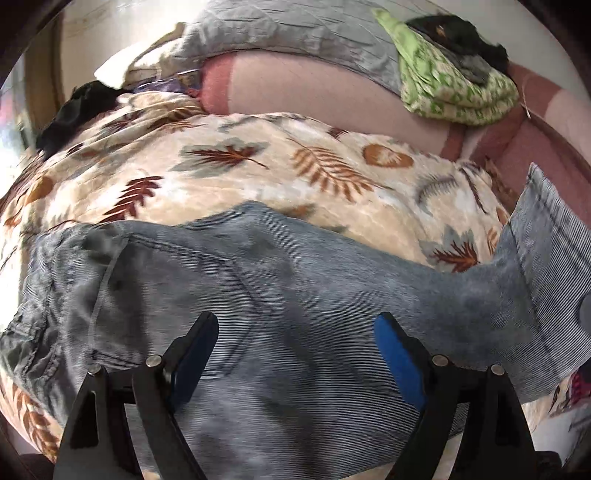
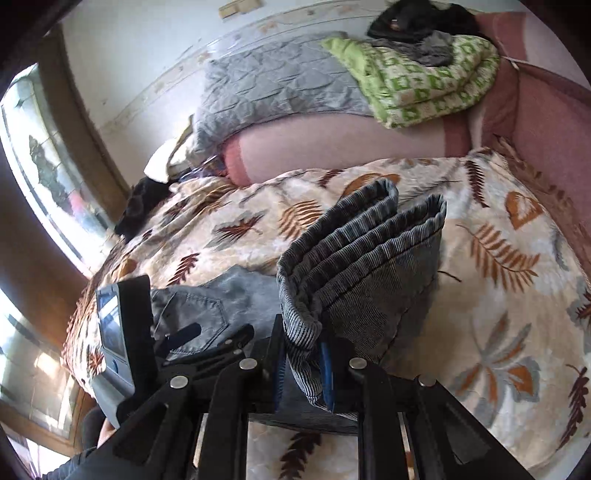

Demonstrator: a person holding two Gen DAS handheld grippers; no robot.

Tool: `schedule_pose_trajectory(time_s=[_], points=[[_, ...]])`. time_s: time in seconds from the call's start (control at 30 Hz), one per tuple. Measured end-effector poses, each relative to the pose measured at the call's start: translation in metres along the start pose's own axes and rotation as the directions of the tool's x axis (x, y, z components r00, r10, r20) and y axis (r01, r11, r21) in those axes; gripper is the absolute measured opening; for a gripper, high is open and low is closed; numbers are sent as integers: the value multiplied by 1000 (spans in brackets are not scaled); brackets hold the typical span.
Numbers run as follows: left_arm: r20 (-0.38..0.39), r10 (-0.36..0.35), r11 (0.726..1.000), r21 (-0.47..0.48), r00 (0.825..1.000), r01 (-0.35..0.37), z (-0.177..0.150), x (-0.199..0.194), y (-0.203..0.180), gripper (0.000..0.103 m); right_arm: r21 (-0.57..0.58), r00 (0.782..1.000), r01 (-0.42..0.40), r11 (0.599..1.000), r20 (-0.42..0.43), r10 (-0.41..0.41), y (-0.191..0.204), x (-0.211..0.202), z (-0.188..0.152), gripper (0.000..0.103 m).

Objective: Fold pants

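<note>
On the bed, left wrist view: pants (image 1: 280, 295), grey-blue corduroy, lie across the leaf-print blanket (image 1: 229, 166) from 9 o'clock to 3 o'clock, seat and back pocket nearest the lens. Left hand-held gripper (image 1: 295, 354) hovers over the seat, jaws spread wide, nothing between the blue pads (image 1: 397, 362). At 3 o'clock the leg end rises off the blanket. Background, 12 to 2 o'clock: grey quilt (image 1: 295, 29), green patterned bedding (image 1: 454, 88).

Right wrist view: right hand-held gripper (image 2: 303, 365) is closed narrow on the stacked leg hems (image 2: 365, 236), cuffs standing upright past the jaws toward 12 o'clock. The left hand-held gripper appears at 8 o'clock over the pocket area.

Judged step: carrying the hems toward the waist. Advice: keep both cuffs aligned in the pinch, and press the left gripper at the intended crease so the cloth does not slide.

View difference: only the right view shows the grip on the hems; only the left shows the open jaws and the pants' flat lie.
</note>
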State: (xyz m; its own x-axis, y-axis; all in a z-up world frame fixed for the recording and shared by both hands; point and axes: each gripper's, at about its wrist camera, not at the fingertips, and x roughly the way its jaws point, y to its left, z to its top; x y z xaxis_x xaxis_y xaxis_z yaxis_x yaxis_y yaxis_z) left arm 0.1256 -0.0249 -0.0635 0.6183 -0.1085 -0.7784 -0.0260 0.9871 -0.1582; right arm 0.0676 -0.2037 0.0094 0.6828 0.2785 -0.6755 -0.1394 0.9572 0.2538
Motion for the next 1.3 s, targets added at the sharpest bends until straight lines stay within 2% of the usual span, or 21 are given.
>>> schedule_pose_trajectory(time_s=[0.2,0.3,0.33,0.37,0.43,0.47,0.5,0.63,0.73,0.8,0.87,0.9,0.93,0.97,1.0,1.03,1.07,1.1,1.17,1.23,1.3], points=[[31,104,980,-172,994,-98,5,-31,100,87,-137,985,-77,988,-161,54,83,87,-48,17],[21,110,974,-203,994,-103,4,-36,120,87,-168,960,-73,983,-278,24,97,133,-82,20],[14,104,975,-196,994,-99,4,-36,120,87,-170,964,-68,983,-265,21,97,135,-86,21],[17,91,978,-188,996,-87,4,-38,118,87,-162,969,-79,984,-243,38,96,130,-86,24],[34,66,983,-174,997,-59,7,-43,109,87,-85,956,-189,978,-242,164,85,118,-80,43],[34,48,986,-163,998,-42,9,-45,102,87,-34,947,-236,971,-232,222,79,110,-77,57],[35,22,988,-151,999,-17,12,-46,93,87,16,942,-268,963,-206,266,68,98,-74,64],[30,-38,999,-28,999,39,12,-43,44,87,230,933,-341,911,-33,358,5,56,-61,65],[-41,-32,997,68,999,35,0,-21,8,87,388,919,-371,843,27,393,-53,57,-43,66],[-89,6,991,136,996,6,-14,-4,-11,87,471,907,-381,796,22,421,-83,71,-32,66],[-165,102,970,235,981,-61,-32,22,-25,87,509,890,-389,768,-8,456,-98,90,-18,66],[-184,131,964,252,974,-82,-41,32,-26,88,508,889,-386,770,-18,458,-102,99,-12,66],[-149,129,964,251,980,-89,-46,32,-24,89,508,896,-371,778,-23,443,-107,106,-8,66],[-132,138,961,258,982,-100,-48,31,-25,90,513,887,-379,770,-36,461,-109,117,-5,66],[-131,146,960,260,981,-108,-48,29,-25,90,525,858,-399,752,-76,509,-109,133,-6,66],[-139,153,960,258,978,-113,-47,29,-26,90,540,839,-373,755,-152,523,-110,153,-11,66],[-146,155,959,258,977,-114,-46,29,-26,90,540,860,-285,792,-221,460,-115,167,-20,65],[-149,162,957,265,976,-118,-45,27,-26,90,543,865,-262,798,-235,444,-118,173,-26,61],[-121,175,951,276,977,-137,-44,21,-26,90,553,855,-322,768,-178,486,-118,165,-24,62],[-83,195,947,277,977,-165,-42,13,-29,90,536,853,-359,764,-144,502,-117,155,-13,62],[-42,145,956,264,988,-129,-38,0,-39,90,510,855,-388,768,-113,506,-116,147,4,62]])
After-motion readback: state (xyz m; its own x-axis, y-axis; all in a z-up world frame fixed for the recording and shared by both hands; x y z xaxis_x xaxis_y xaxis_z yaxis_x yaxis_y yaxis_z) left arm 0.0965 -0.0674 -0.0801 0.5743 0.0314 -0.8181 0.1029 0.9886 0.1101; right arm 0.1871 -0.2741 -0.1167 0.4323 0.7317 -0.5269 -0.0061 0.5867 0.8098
